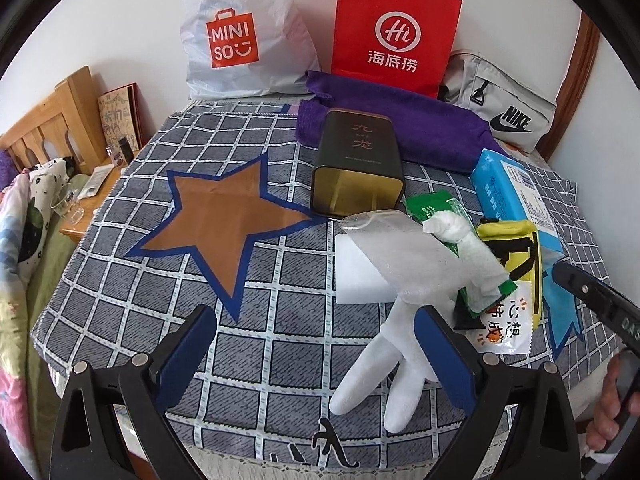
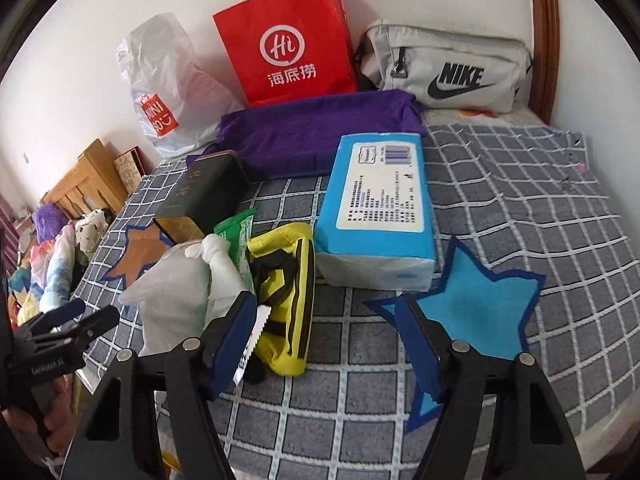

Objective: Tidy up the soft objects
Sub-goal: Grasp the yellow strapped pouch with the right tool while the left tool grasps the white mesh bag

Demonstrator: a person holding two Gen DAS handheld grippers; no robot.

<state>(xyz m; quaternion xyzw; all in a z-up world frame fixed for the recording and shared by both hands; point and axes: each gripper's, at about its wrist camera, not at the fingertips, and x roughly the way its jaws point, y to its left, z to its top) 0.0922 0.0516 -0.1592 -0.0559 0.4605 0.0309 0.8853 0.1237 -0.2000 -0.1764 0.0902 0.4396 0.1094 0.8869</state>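
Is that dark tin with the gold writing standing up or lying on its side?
Lying on its side. The dark tin rests lengthwise on the checked cloth, its gold end face turned toward the left wrist camera and its lettered side facing up.

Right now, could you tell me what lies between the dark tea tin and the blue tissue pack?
A green sachet lies between tea tin and tissue pack, in both views.
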